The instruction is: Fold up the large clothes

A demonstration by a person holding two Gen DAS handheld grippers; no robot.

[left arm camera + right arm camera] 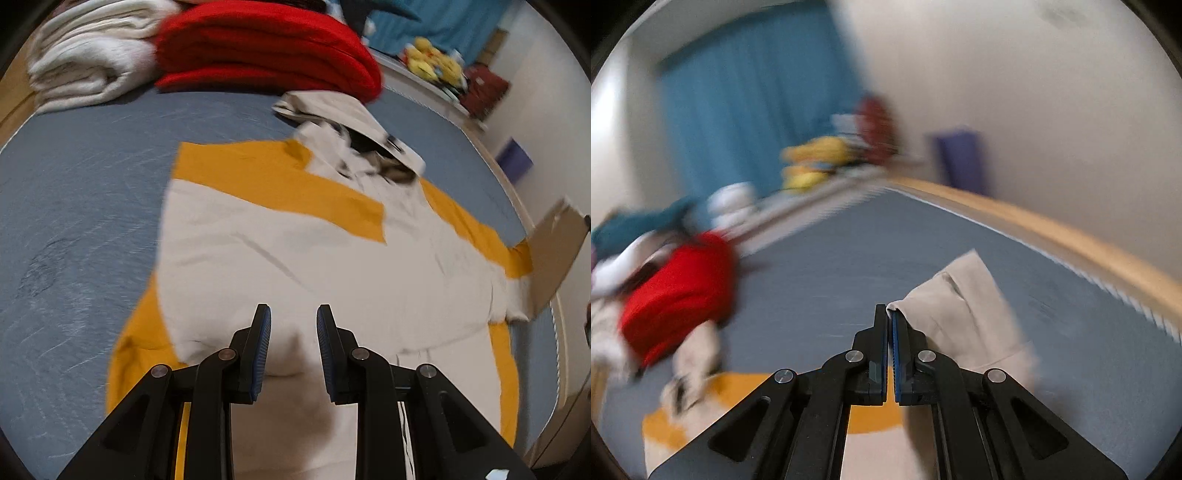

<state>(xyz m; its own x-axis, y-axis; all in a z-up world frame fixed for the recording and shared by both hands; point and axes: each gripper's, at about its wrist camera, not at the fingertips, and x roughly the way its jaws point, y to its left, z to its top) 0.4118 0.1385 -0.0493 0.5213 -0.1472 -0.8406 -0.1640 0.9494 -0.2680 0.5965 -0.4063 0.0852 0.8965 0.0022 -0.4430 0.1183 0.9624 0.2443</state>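
Two views show one garment, a cream and yellow jacket [295, 236], spread on a blue-grey bed [81, 206].

Left wrist view: the left hand-held gripper [293, 321] hangs over the jacket's lower middle, jaws a narrow gap apart with nothing between them; cream cloth lies below. The jacket lies mostly flat, front up. One yellow sleeve [280, 184] is folded across the chest, and another yellow band runs down the right side toward the bed's edge. Its collar [354, 147] sits at the far end, rumpled, with a dark lining showing. Beyond the collar a red folded pile [266, 48] rests on the bed, touching the collar's beige cloth, and a white folded pile [88, 55] lies beside it to the left. A tan flap of cloth [554, 251] stands lifted at the right edge of the frame; what holds it cannot be told from here. Yellow plush toys [436, 62] sit far off by a blue curtain [436, 22].

Right wrist view, much blurred: the right hand-held gripper [889, 310] has its jaws pressed together on the edge of a beige fold [964, 310] of the jacket, which rises above the bed to the right of the fingers. Yellow and cream cloth lies below. The red pile [676, 295] shows at left, the curtain [753, 92] behind it.
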